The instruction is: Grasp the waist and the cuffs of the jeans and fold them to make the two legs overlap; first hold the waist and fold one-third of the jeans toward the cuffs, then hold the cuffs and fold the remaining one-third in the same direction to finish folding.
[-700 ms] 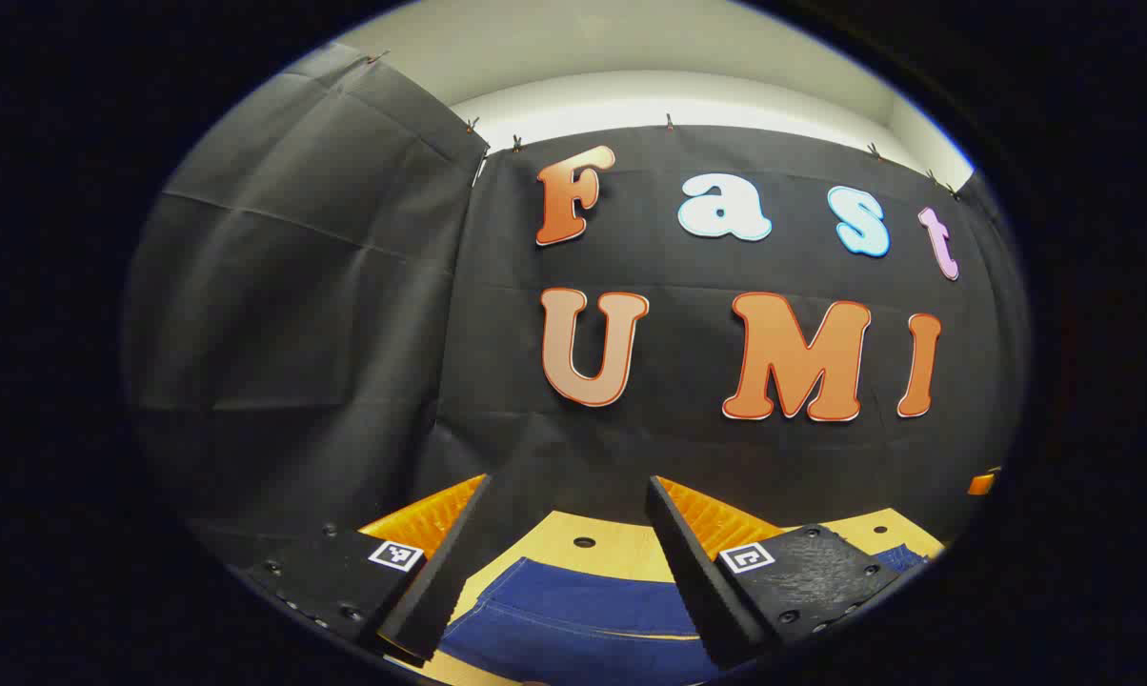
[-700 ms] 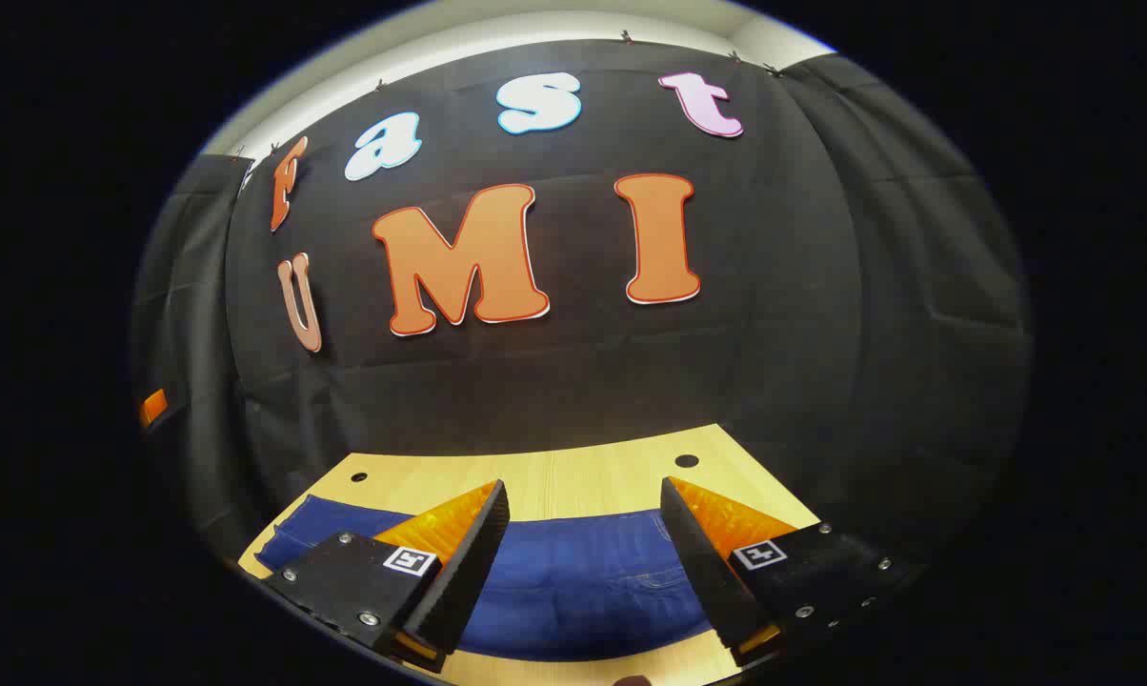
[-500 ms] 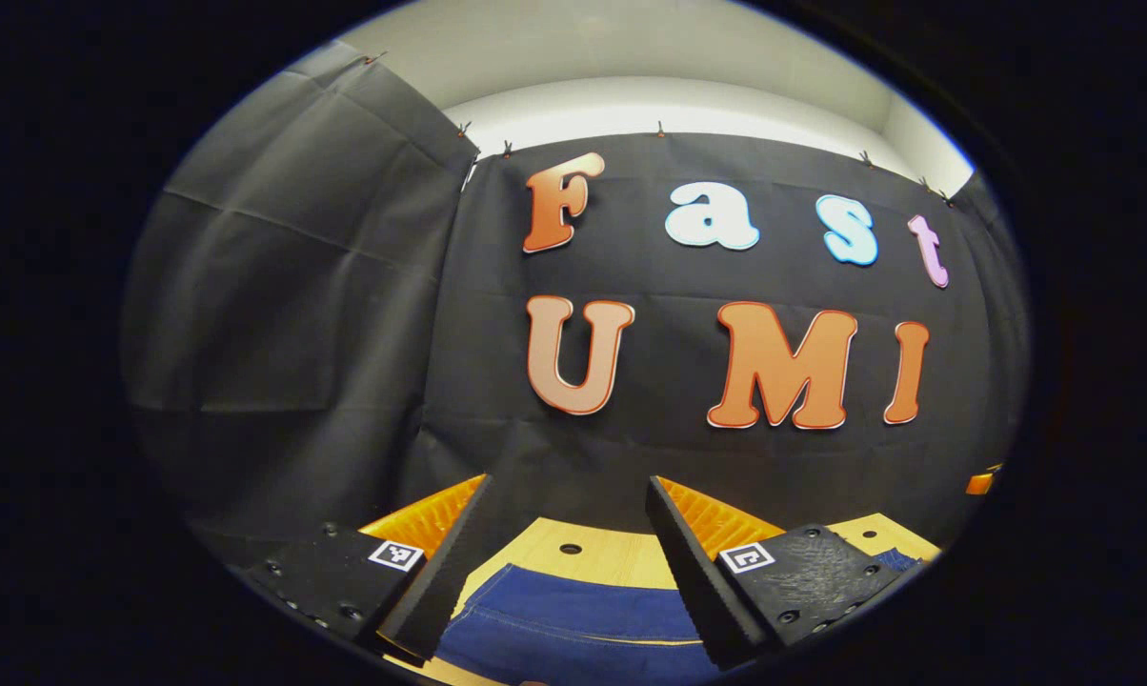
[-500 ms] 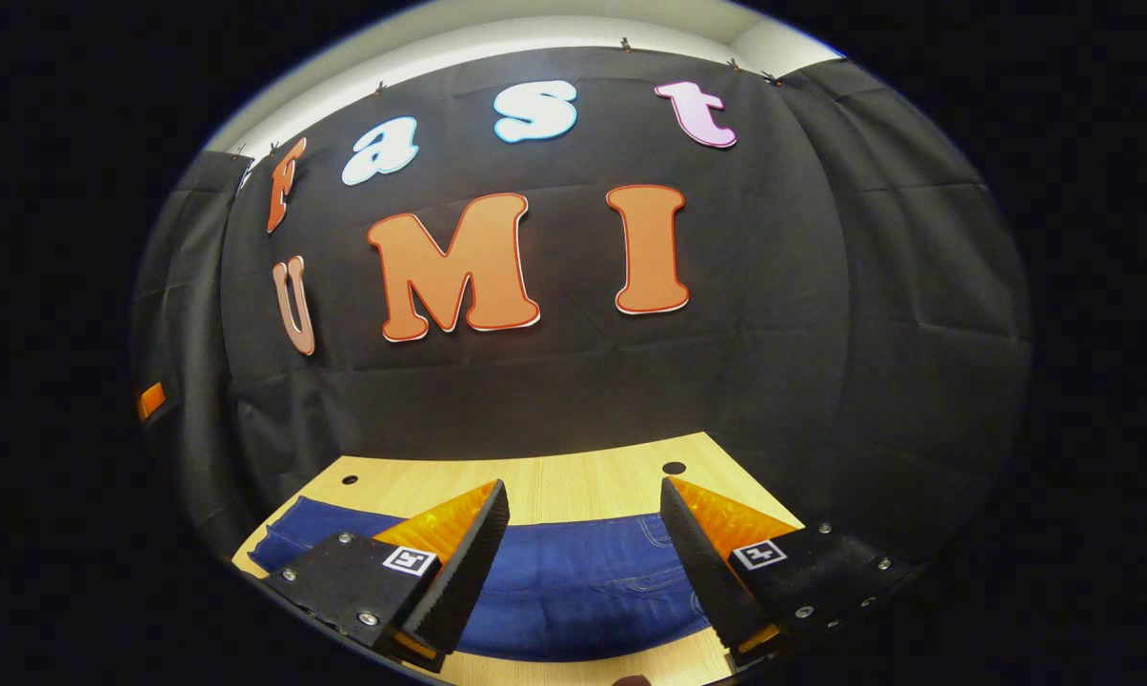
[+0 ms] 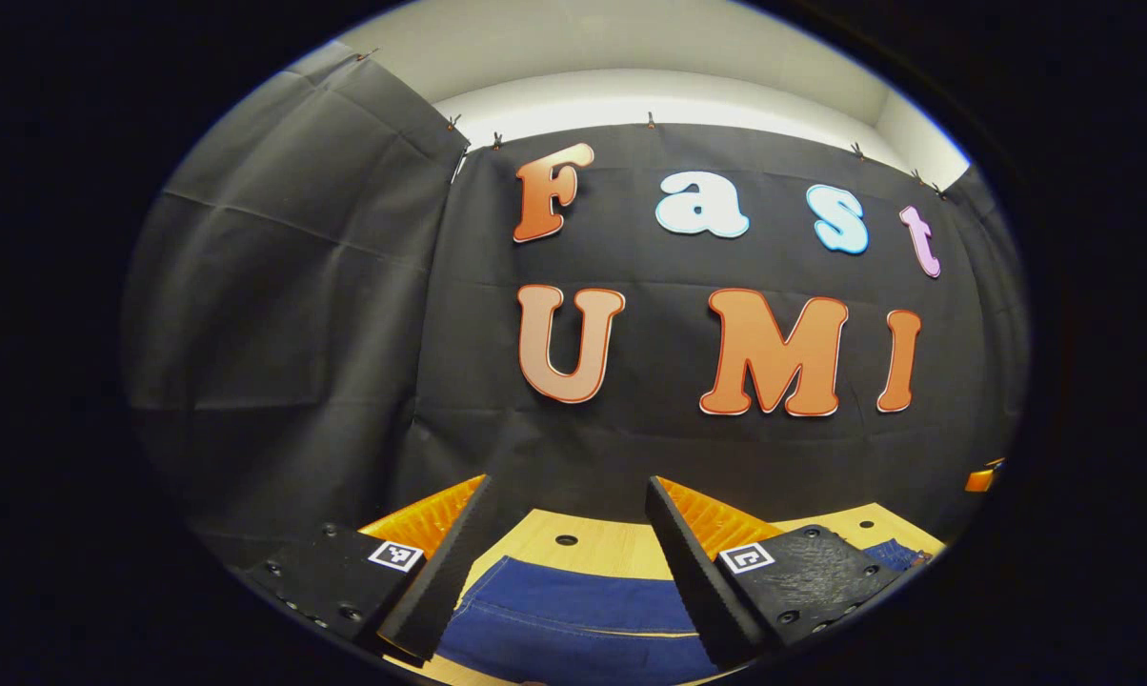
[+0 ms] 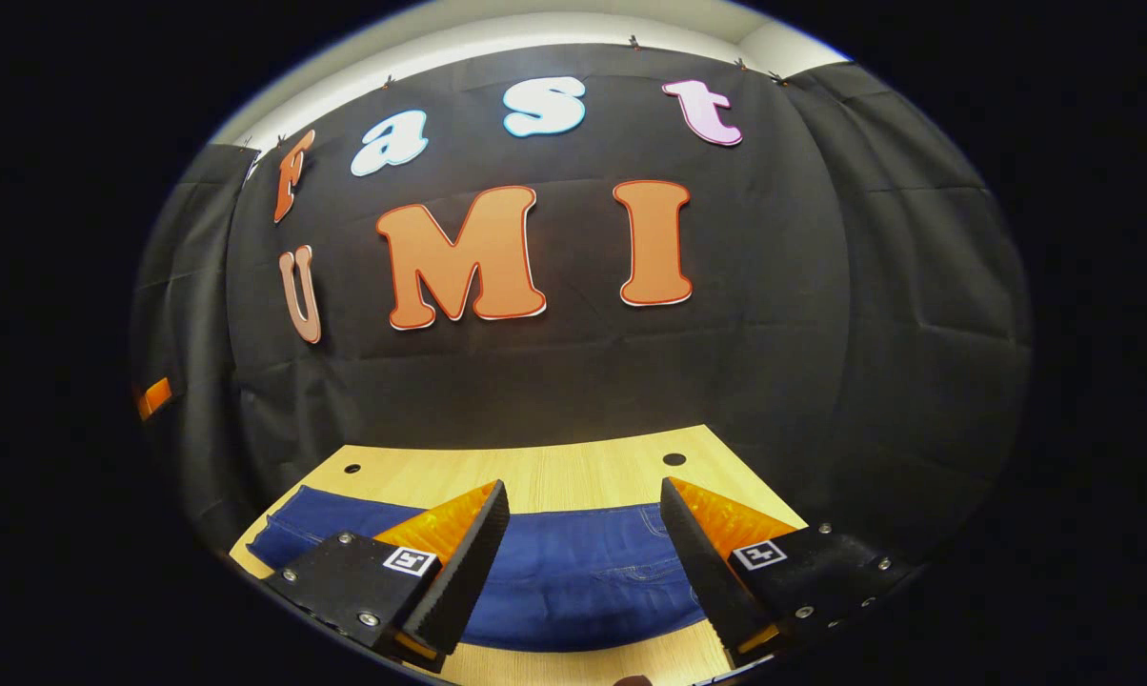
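Left gripper (image 5: 568,572): jaws wide apart, holding nothing, above the jeans.
Right gripper (image 6: 583,562): jaws wide apart, holding nothing.
Jeans (image 6: 573,572): dark blue, flat on the table, partly hidden behind the fingers of both grippers; near edge cut off in the left gripper view (image 5: 573,619).
Table (image 6: 554,472): light wood, bare strip beyond the denim.
Waist versus cuffs: cannot tell.
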Motion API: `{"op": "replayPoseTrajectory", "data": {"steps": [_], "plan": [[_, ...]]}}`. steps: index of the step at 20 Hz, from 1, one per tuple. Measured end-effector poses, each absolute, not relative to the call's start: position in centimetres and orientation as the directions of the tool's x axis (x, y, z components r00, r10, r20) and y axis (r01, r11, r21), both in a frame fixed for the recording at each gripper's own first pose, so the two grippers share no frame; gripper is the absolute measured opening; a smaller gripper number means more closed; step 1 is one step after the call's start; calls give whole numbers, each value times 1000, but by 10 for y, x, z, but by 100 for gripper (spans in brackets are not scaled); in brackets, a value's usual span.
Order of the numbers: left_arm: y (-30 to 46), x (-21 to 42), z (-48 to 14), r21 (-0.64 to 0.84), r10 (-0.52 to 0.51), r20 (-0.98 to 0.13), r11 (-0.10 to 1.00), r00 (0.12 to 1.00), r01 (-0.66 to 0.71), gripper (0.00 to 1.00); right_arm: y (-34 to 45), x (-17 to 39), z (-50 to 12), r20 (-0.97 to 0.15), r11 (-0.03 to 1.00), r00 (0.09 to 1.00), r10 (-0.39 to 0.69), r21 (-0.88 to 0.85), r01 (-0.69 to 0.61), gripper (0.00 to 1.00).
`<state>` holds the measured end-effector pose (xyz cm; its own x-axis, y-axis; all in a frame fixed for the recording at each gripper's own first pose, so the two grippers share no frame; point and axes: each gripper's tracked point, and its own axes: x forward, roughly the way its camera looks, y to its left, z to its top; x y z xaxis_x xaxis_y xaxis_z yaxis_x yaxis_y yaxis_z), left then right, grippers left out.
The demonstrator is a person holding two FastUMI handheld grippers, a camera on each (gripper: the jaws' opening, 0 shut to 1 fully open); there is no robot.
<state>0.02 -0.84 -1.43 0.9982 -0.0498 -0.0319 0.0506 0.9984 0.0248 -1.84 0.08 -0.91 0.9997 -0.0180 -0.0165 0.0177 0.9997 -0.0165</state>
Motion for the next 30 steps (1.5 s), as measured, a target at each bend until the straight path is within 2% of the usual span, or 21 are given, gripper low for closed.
{"op": "replayPoseTrajectory", "data": {"steps": [1, 2, 8, 11, 14, 18, 20, 22, 25, 30], "plan": [[-4, -2, -18, 32, -40, -40, 999, 998, 42, 95, 4, -19, -10, -21, 1000, 1000, -8, -17, 7, 97], [0, -3, -19, 33, -37, -44, 999, 998, 38, 95, 6, -19, -11, -26, 1000, 1000, -2, -19, 1, 100], [11, -5, -36, 108, -32, -71, 993, 997, 40, 97, 17, -19, -20, -64, 999, 998, 27, -23, -28, 97], [12, -2, -58, 237, -52, -105, 968, 993, 76, 97, 18, -17, -27, -93, 999, 995, 26, -32, -29, 97], [14, 0, -86, 421, -64, -143, 899, 988, 119, 100, 22, -10, -41, -134, 999, 990, 33, -8, -35, 97], [23, -1, -168, 701, -52, -304, 665, 951, 260, 100, 40, 4, -75, -229, 998, 972, 58, -4, -60, 97], [28, -3, -206, 780, -29, -369, 533, 929, 327, 99, 44, 5, -91, -262, 998, 963, 61, 0, -63, 98], [23, -12, -253, 789, -44, -471, 426, 881, 443, 98, 46, 4, -104, -295, 998, 953, 62, 12, -61, 98], [23, -31, -305, 815, -66, -554, 160, 830, 556, 98, 34, 4, -124, -338, 999, 941, 31, -13, -38, 98], [47, -26, -371, 732, -52, -680, 0, 731, 681, 99, 8, -4, -147, -396, 999, 918, -16, -35, 2, 98]]}}
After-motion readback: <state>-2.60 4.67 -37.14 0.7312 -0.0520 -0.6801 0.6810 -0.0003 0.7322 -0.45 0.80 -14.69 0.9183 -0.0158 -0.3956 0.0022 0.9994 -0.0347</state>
